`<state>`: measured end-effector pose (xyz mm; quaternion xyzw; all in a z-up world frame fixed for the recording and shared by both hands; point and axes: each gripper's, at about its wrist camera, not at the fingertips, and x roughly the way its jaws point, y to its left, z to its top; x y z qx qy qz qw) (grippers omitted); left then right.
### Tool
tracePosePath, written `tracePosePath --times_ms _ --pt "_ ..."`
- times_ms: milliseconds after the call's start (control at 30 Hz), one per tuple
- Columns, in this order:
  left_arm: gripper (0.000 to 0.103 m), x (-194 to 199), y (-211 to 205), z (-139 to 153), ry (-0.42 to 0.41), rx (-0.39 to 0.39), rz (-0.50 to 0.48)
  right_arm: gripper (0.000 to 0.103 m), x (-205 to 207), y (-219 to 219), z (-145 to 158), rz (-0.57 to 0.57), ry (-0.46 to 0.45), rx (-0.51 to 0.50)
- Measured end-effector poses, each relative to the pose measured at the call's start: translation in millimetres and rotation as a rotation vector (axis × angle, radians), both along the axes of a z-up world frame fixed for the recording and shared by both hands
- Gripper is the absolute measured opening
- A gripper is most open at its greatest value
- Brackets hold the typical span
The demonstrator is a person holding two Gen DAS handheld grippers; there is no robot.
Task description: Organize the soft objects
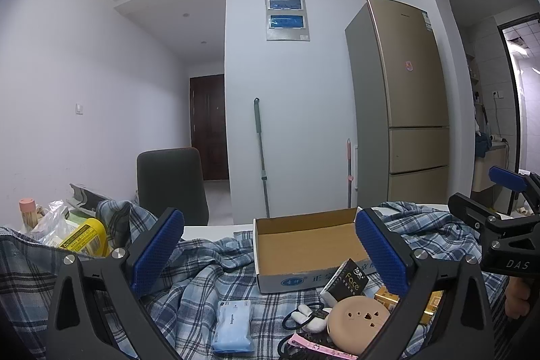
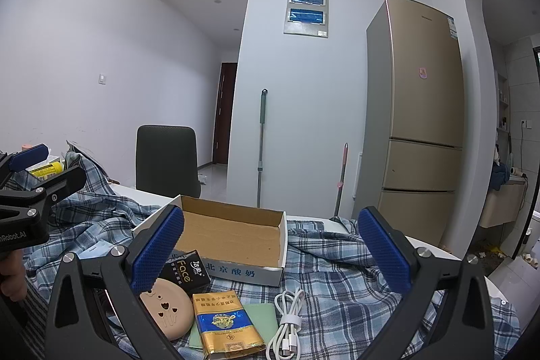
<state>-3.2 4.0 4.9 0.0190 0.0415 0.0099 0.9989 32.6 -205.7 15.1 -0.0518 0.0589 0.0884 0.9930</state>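
In the left wrist view, far left of the frame, a yellow bottle point(image 1: 88, 237) and a crinkled plastic bag point(image 1: 50, 220) sit behind folds of the blue plaid cloth point(image 1: 202, 279) that covers the table. The left gripper point(image 1: 270, 253) fills the lower frame, its blue-padded jaws spread wide with nothing between them. At lower centre a light blue tissue pack point(image 1: 233, 326) lies flat on the cloth. Right of it, near the bottom edge, a small white plush bunny point(image 1: 308, 316) rests on a black hair tie point(image 1: 297, 314), touching a round beige case point(image 1: 357, 324) with heart-shaped holes. A black Face box point(image 1: 347, 280) leans against the front wall of the open cardboard box point(image 1: 303, 280) — the box holds nothing. At the right edge the right gripper point(image 1: 486, 194) shows from the side; from here I cannot tell how far its jaws stand.

In the right wrist view, the left gripper shows at the left edge. The right gripper point(image 2: 271, 253) sits low in the frame, jaws wide apart and gripping nothing. Between its fingers, left to right: the beige case point(image 2: 167, 312), a gold and blue packet point(image 2: 226, 326) lying on a green card point(image 2: 261, 316), and a coiled white cable point(image 2: 288, 323) — all just in front of the cardboard box point(image 2: 236, 235). A gold fridge point(image 2: 422, 110) stands at the right.
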Motion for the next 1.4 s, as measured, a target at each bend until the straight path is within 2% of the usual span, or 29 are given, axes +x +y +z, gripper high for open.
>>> tracePosePath --times_ms 1400 --pt "0.103 3.7 4.9 -3.8 0.021 -0.017 0.008 0.103 -0.4 -1.4 -2.1 -0.006 -0.005 0.006"
